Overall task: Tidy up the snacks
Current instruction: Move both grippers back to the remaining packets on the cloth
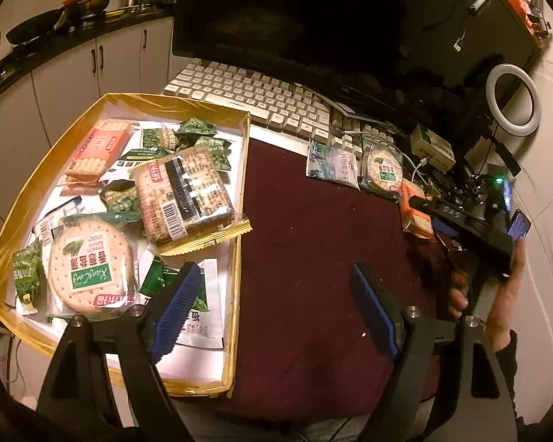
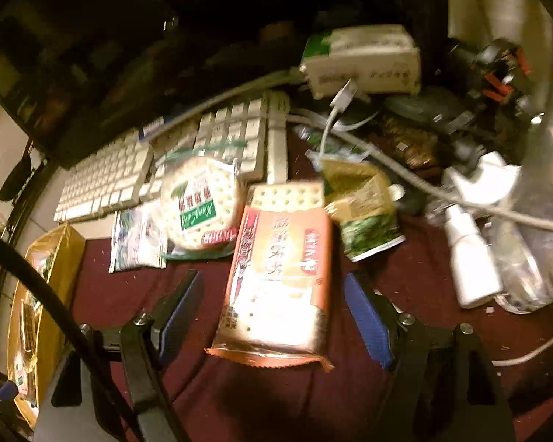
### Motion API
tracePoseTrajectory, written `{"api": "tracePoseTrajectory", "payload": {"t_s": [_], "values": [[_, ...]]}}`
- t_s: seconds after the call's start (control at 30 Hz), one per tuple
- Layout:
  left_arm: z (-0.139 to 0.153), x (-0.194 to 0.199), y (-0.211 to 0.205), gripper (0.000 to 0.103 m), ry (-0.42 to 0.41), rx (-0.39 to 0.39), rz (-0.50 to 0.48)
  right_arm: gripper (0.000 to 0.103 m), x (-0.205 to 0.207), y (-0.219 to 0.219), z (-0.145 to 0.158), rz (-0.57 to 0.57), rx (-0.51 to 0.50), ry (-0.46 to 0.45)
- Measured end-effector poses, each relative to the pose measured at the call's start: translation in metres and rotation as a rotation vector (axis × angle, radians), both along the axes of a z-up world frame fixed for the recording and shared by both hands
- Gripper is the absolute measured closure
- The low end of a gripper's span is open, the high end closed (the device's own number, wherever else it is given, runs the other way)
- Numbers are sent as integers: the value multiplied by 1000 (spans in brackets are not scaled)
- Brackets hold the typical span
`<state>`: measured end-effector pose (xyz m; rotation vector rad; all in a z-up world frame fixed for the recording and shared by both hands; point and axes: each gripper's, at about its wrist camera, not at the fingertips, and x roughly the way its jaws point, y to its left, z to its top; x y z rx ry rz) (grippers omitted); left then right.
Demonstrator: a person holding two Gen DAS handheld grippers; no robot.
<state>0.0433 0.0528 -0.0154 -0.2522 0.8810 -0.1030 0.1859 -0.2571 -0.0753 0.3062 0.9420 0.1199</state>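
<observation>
A gold-rimmed box [image 1: 243,169] at left holds several snack packs: a square cracker pack [image 1: 184,193], a round cracker pack [image 1: 90,267], an orange cracker pack [image 1: 99,147] and green pea bags. My left gripper [image 1: 276,313] is open and empty, over the box's right edge and the maroon cloth. My right gripper [image 2: 272,316] is open, its fingers either side of an orange cracker pack [image 2: 280,283] lying on the cloth. It shows in the left wrist view too [image 1: 416,210]. Behind it lie a round cracker pack [image 2: 199,206], a blue-white pouch [image 2: 136,239] and a green bag [image 2: 365,213].
A white keyboard [image 1: 250,95] and dark monitor [image 1: 295,18] stand at the back. Cables, a white box [image 2: 365,59], a white bottle [image 2: 472,261] and a ring light [image 1: 512,99] crowd the right side. Kitchen cabinets are at far left.
</observation>
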Motion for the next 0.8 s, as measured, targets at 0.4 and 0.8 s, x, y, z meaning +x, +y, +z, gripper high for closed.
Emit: {"api": "tracePoseTrajectory", "payload": {"t_s": [0.4, 0.8], "values": [[-3, 29, -30, 20, 56, -25, -79, 51, -25, 4, 4, -37, -34, -50], [-33, 179, -67, 23, 256, -48, -67, 51, -33, 0, 4, -20, -47, -69]]}}
